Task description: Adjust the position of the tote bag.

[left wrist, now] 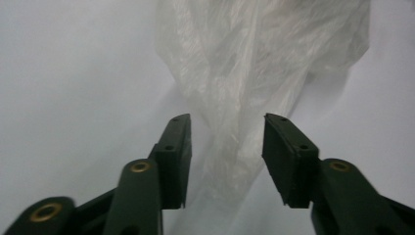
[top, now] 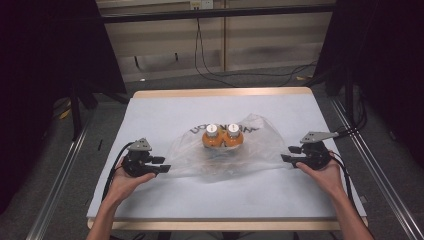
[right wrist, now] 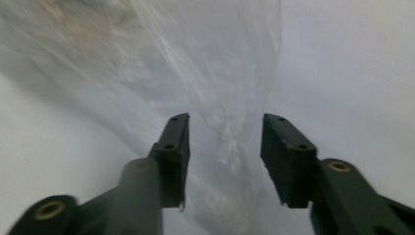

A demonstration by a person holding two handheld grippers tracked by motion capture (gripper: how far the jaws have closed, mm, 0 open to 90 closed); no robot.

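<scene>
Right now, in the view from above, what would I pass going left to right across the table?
Left tongs → left orange bottle → right orange bottle, both inside the clear plastic bag → right tongs.

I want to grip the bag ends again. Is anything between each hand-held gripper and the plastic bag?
Nothing visible. The plastic bag already lies between the open jaws of the left hand-held gripper and the right hand-held gripper; the pads do not press it.
</scene>
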